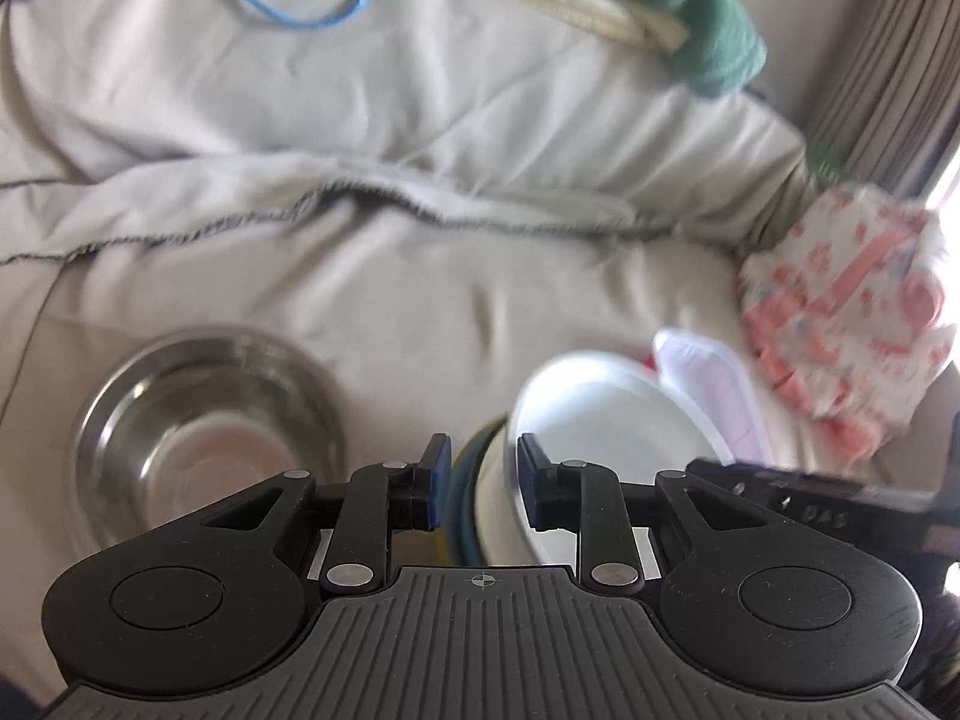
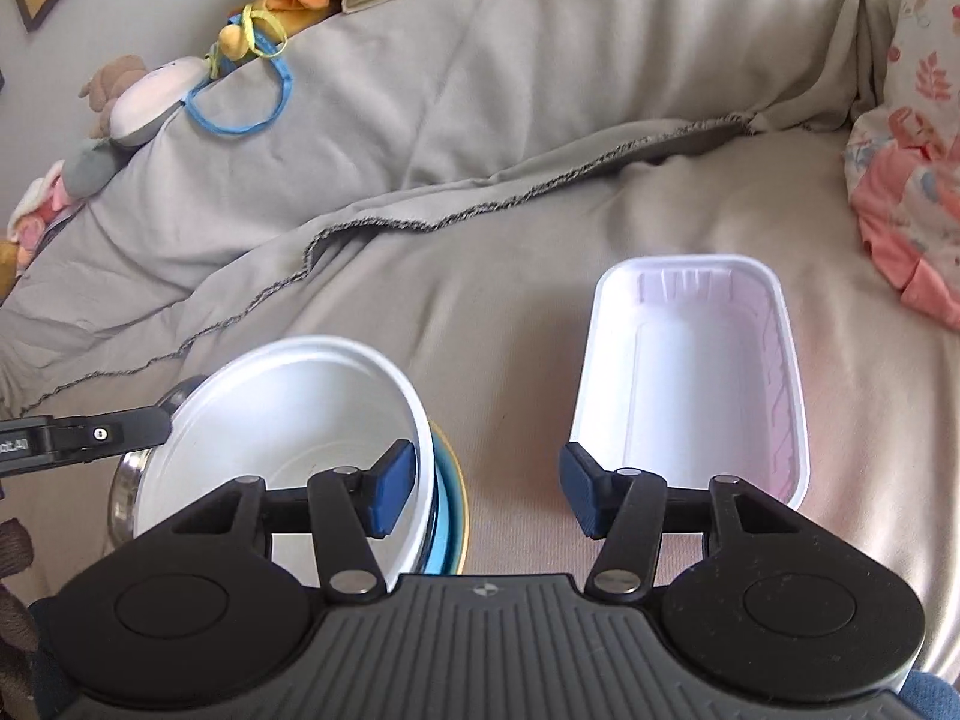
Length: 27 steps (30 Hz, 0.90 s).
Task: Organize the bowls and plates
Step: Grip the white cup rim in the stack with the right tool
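A white round bowl sits tilted on a blue plate with a yellow rim on the sofa. In the left wrist view the bowl and plate lie just ahead. My left gripper is open, with the bowl's near wall between its pads. A steel bowl lies to its left. My right gripper is open and empty, between the white bowl and a white rectangular tray. The left gripper's finger reaches the bowl's left rim.
The dishes lie on a grey sofa cover with a frayed hem. Pink patterned cloth is bunched at the right. Soft toys and a green cloth sit on the backrest.
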Motion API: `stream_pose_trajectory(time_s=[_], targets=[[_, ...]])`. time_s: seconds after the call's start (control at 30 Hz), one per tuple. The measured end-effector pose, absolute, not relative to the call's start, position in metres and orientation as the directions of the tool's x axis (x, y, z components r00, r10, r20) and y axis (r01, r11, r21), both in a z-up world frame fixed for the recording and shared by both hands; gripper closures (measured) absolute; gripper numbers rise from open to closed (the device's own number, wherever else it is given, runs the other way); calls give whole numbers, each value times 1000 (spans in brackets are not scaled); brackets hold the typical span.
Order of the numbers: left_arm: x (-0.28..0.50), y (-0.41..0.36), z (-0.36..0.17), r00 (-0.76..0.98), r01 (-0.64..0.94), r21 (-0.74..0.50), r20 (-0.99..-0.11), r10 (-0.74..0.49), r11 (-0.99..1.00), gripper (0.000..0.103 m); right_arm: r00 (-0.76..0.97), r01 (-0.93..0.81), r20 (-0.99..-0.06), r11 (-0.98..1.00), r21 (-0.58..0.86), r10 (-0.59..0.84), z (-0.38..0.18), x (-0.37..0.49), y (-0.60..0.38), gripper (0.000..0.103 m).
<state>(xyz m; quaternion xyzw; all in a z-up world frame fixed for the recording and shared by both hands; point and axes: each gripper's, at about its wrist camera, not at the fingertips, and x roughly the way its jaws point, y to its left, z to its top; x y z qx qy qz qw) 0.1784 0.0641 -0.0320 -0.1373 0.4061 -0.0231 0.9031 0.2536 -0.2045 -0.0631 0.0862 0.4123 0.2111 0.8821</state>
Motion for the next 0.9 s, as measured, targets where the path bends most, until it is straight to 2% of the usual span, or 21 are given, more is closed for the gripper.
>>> stream_pose_trajectory(time_s=[0.1, 0.23, 0.3, 0.43, 0.47, 0.53, 0.67, 0.9], targets=[[180, 61, -43, 625, -74, -258, -765, -157, 963, 65, 527, -335, -698, 874, 353, 484, -70, 248, -201, 46], [188, 64, -58, 596, -102, -280, -785, -167, 954, 64, 451, -352, -722, 848, 397, 525, -86, 250, -189, 44], [196, 65, -68, 576, -109, -319, -792, -202, 942, 67, 400, -348, -735, 833, 430, 547, -94, 254, -183, 44], [198, 62, -68, 604, -77, -345, -762, -231, 935, 66, 312, -332, -753, 809, 486, 580, -111, 260, -171, 44], [198, 61, -69, 603, -74, -366, -757, -250, 928, 61, 292, -331, -755, 803, 496, 587, -115, 259, -168, 44], [200, 60, -73, 601, -88, -363, -762, -241, 928, 62, 268, -325, -757, 796, 511, 596, -121, 258, -163, 43], [200, 64, -77, 602, -107, -370, -763, -236, 923, 71, 252, -311, -753, 788, 531, 607, -126, 257, -158, 41], [181, 61, -76, 570, -85, -375, -778, -263, 923, 67, 248, -334, -769, 797, 502, 589, -121, 244, -153, 40]])
